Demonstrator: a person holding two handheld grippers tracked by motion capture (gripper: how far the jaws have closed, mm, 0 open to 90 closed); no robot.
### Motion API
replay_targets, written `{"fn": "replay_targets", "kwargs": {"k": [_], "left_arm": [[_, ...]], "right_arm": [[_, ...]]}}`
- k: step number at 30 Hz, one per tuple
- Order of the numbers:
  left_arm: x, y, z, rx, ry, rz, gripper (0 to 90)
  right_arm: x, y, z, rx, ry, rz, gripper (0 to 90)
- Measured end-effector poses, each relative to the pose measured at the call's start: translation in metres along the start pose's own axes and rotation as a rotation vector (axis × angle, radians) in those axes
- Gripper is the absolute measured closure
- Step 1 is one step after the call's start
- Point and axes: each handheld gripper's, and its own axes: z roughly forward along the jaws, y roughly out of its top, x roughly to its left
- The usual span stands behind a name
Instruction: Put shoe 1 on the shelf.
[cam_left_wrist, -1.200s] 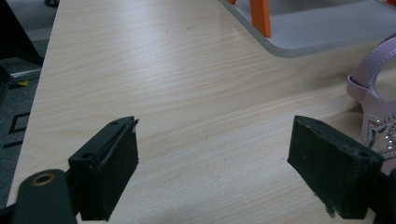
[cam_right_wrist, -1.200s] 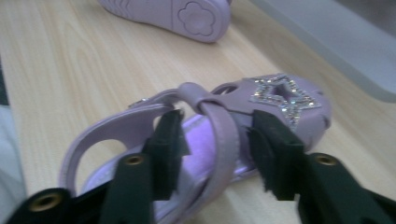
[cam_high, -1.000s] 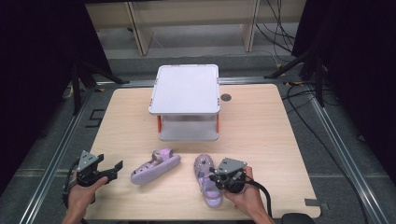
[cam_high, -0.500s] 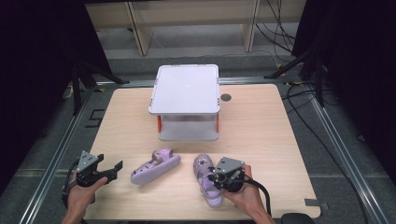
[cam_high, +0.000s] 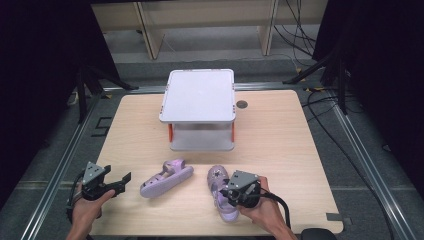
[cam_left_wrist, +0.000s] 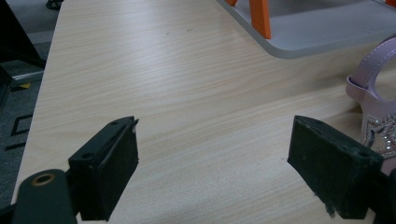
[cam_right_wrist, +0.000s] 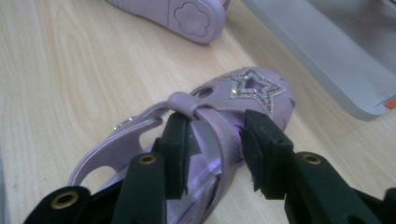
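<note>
Two lilac sandals lie at the table's front. The left sandal (cam_high: 167, 177) (cam_left_wrist: 373, 107) rests on its side, and its sole (cam_right_wrist: 187, 14) is in the right gripper view. The right sandal (cam_high: 218, 177) (cam_right_wrist: 252, 88) stands upright with a glitter star on its toe. My right gripper (cam_high: 226, 192) (cam_right_wrist: 217, 135) sits over it. Its jaws have just been opening and stand either side of the back strap without pinching it. My left gripper (cam_high: 122, 182) (cam_left_wrist: 212, 154) hovers open near the front left corner, a short way left of the tipped sandal, with nothing between its jaws.
A white two-tier shelf (cam_high: 200, 95) (cam_left_wrist: 327, 28) (cam_right_wrist: 327, 46) with orange posts stands at the middle back of the wooden table (cam_high: 280, 135). A dark round hole (cam_high: 242, 104) lies beside it. Cables trail on the floor at the right.
</note>
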Motion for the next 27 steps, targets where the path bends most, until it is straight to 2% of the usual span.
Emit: {"fn": "replay_targets", "kwargs": {"k": [3, 6, 7, 8, 9, 14, 18, 19, 23, 27], "left_arm": [[0.0, 0.0, 0.0, 0.0, -0.001, 0.003, 15.3], [0.0, 0.0, 0.0, 0.001, 0.001, 0.001, 15.3], [0.0, 0.0, 0.0, 0.001, 0.001, 0.001, 15.3], [0.0, 0.0, 0.0, 0.001, 0.001, 0.003, 15.3], [0.0, 0.0, 0.0, 0.001, 0.0, 0.001, 15.3], [0.0, 0.0, 0.001, -0.006, -0.006, -0.002, 15.3], [0.001, 0.0, 0.0, -0.003, 0.0, -0.007, 15.3], [0.001, 0.0, 0.0, -0.004, 0.001, -0.004, 15.3], [0.001, 0.0, 0.0, -0.002, 0.002, -0.006, 15.3], [0.001, -0.001, 0.001, -0.009, -0.005, -0.008, 15.3]], "right_arm": [[0.001, 0.0, 0.0, 0.0, 0.015, -0.012, 60.2], [0.001, 0.002, -0.001, -0.002, 0.013, -0.031, 71.8], [0.001, 0.002, -0.001, -0.002, 0.013, -0.031, 71.8], [0.0, 0.003, -0.002, -0.003, 0.008, -0.051, 78.4], [-0.001, 0.003, -0.004, -0.001, 0.005, -0.047, 79.3], [-0.008, 0.004, -0.007, -0.021, 0.01, -0.038, 81.6], [-0.016, 0.009, -0.015, -0.059, 0.022, -0.015, 82.1], [-0.019, 0.014, -0.02, -0.08, 0.019, -0.004, 82.2], [-0.024, 0.023, -0.027, -0.103, 0.019, 0.0, 82.2], [-0.034, 0.041, -0.035, -0.138, 0.034, 0.02, 82.2]]}}
